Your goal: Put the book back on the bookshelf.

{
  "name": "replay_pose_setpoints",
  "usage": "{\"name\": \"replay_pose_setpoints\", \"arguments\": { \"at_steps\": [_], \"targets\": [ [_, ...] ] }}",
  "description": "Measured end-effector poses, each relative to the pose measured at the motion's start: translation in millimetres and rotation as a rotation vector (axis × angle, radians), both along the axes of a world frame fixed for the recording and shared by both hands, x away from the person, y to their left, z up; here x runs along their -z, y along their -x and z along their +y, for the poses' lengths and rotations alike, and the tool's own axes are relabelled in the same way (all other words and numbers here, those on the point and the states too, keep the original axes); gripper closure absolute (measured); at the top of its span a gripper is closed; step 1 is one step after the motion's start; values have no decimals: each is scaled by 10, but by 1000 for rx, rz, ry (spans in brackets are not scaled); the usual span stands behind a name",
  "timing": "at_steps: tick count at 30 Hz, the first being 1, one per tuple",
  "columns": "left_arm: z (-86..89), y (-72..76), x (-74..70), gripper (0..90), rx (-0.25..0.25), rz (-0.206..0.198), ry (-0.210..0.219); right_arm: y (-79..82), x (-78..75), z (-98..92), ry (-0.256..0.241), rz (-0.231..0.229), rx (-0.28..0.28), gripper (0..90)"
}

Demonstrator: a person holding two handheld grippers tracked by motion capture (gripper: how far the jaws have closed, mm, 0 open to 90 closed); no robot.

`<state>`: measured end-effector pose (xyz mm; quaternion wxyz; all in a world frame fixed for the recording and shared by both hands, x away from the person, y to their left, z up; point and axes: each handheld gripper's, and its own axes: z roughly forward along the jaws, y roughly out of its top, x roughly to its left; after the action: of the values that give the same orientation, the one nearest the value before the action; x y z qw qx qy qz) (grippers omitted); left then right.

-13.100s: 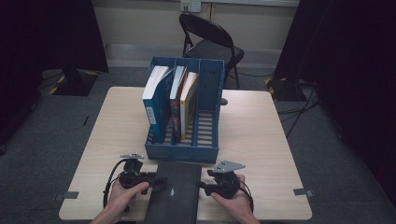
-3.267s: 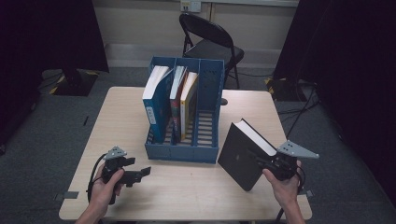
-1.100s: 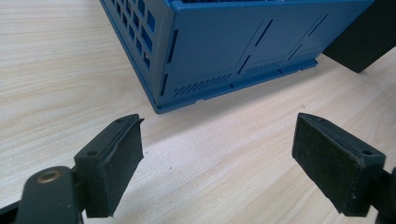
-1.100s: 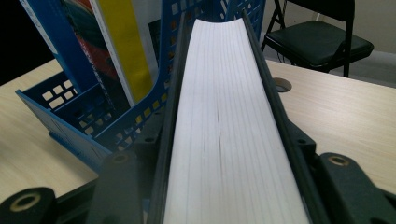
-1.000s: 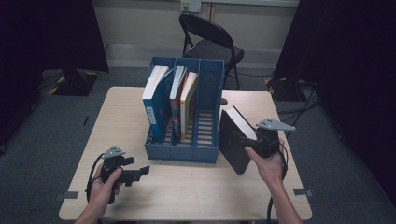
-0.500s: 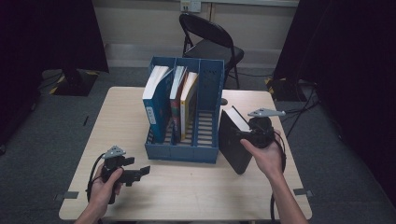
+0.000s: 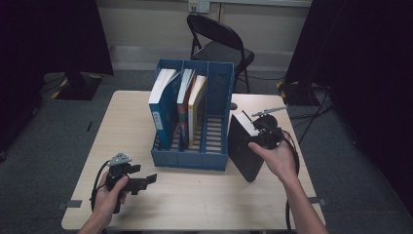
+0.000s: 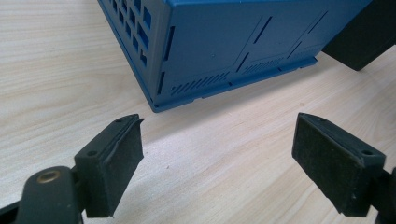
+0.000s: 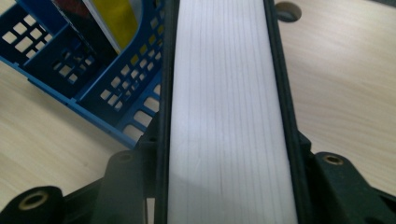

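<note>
- Right gripper: jaws clamped on the black book, one jaw flat against each cover, as the right gripper view confirms.
- Black book: stands on a lower corner on the table, tilted. Long axis runs down and toward the person from the gripper. White page edge faces up into the gripper's camera; spine is turned away beneath.
- Position: book sits just beside the blue file rack, at the rack's open right-hand compartment; contact between them cannot be confirmed.
- Left gripper: jaws spread wide, nothing between them, held low over the table, the rack's near corner just ahead.
- Rack contents: three upright books in the left and middle compartments.
- Markings: none legible on the black book; a label on the blue-spined book is too small to read.
</note>
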<state>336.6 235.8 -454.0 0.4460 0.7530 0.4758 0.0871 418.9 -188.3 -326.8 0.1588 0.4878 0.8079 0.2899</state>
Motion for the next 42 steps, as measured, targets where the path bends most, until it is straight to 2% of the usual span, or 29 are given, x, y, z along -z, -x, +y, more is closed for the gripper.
{"name": "replay_pose_setpoints", "arguments": {
  "at_steps": [3, 8, 14, 27, 35, 42],
  "targets": [
    [-4, 4, -5, 160, 7, -1, -4, -16, -4, 8, 7, 21, 4, 487],
    [-16, -3, 3, 160, 3, 0, -5, -64, -8, 32, 32, 86, 4, 472],
    [-16, -5, 13, 160, 8, 7, -5, -117, -38, 78, 103, 155, -10, 498],
    [-25, 2, 17, 162, 11, 9, -9, -272, -93, 162, 190, 267, -22, 524],
    [-18, -5, 19, 161, 8, 9, -7, -338, -90, 192, 213, 304, -26, 516],
    [-8, 0, 18, 161, 3, 13, -4, -337, -73, 212, 224, 292, -22, 510]
  ]
}}
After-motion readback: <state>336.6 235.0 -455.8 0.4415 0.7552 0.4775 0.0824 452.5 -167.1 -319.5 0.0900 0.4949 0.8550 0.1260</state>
